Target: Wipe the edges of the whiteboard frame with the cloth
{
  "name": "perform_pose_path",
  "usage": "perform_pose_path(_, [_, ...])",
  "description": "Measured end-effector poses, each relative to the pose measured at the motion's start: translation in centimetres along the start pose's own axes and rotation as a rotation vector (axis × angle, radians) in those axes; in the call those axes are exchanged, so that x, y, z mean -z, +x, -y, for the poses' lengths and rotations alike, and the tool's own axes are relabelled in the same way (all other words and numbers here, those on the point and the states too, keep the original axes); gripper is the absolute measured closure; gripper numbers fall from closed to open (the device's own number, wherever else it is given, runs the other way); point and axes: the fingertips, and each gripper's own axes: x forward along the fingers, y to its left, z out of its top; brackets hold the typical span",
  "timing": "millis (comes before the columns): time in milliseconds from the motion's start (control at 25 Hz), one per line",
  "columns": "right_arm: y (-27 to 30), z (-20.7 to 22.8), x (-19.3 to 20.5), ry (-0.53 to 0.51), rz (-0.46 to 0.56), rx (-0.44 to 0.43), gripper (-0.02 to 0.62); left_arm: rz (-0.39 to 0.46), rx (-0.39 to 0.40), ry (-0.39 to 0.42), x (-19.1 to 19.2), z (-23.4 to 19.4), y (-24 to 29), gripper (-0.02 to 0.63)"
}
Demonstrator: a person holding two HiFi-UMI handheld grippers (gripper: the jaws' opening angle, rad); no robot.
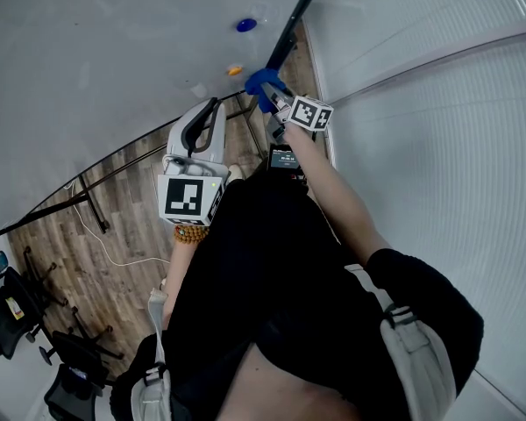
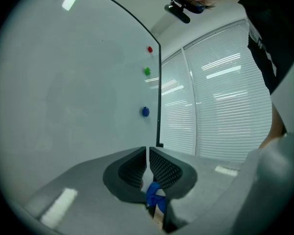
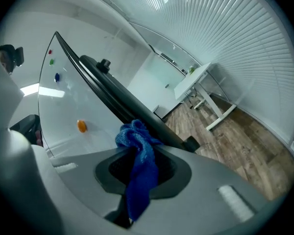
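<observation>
The whiteboard point(image 1: 114, 51) has a black frame edge point(image 1: 291, 23) along its right side. A blue cloth point(image 1: 263, 82) is bunched against that edge, and my right gripper point(image 1: 277, 96) is shut on it. In the right gripper view the cloth point(image 3: 138, 160) hangs out of the jaws and touches the black frame point(image 3: 117, 99). My left gripper point(image 1: 212, 105) hovers to the left, near the board face, jaws together. In the left gripper view its pads point(image 2: 161, 169) nearly meet, and a scrap of blue point(image 2: 154, 196) shows low in the gap.
Round magnets sit on the board: blue point(image 1: 246, 24) and orange point(image 1: 235, 70). A blinds-covered glass wall point(image 1: 438, 103) stands close on the right. Below lie wooden floor, the board's stand legs point(image 1: 88, 198), a cable and office chairs point(image 1: 17, 310). A white desk point(image 3: 206, 80) stands further off.
</observation>
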Motion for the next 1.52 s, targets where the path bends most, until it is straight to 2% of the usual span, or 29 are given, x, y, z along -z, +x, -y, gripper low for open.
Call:
perform_pose_path(160, [0.5, 2.1, 1.7, -0.006, -0.074, 0.044, 0.522, -0.002, -0.014, 0.003, 0.1, -0.2, -0.2, 0.606])
perform_pose_path(360, [1.0, 3.3, 2.6, 0.003, -0.111, 0.063, 0.522, -0.008, -0.032, -0.002, 0.4, -0.7, -0.6, 0.606])
perform_pose_path(760, [1.8, 8.1, 6.9, 0.061, -0.284, 0.255, 0.52, -0.022, -0.065, -0.008, 0.1, -1.2, -2.5, 0.606])
perform_pose_path(920, [0.4, 9.6, 8.7, 0.006, -0.424, 0.342, 0.518, -0.035, -0.071, -0.015, 0.1, -1.0, -2.9, 0.606])
perform_pose_path(1000, [-0.7, 9.5, 9.2, -0.039, -0.465, 0.347, 0.517, -0.039, -0.068, -0.014, 0.1, -0.9, -3.0, 0.606])
perform_pose_path(1120, [-1.5, 7.0, 8.0, -0.085, -0.42, 0.25, 0.517, -0.045, -0.062, -0.007, 0.6, -1.0, -2.8, 0.606])
perform_pose_path(1280, [-2.2, -0.5, 2.6, -0.16, -0.208, 0.018, 0.515, -0.056, -0.052, 0.008, 1.6, -1.5, -2.0, 0.606])
perform_pose_path(1400, [-3.9, -8.5, -2.5, -0.295, -0.031, -0.152, 0.515, -0.062, -0.04, 0.031, 1.5, -1.6, -1.4, 0.606])
perform_pose_path(1520, [-5.8, -15.7, -6.4, -0.448, 0.112, -0.272, 0.511, -0.052, -0.033, 0.055, 1.0, -1.7, -0.6, 0.606])
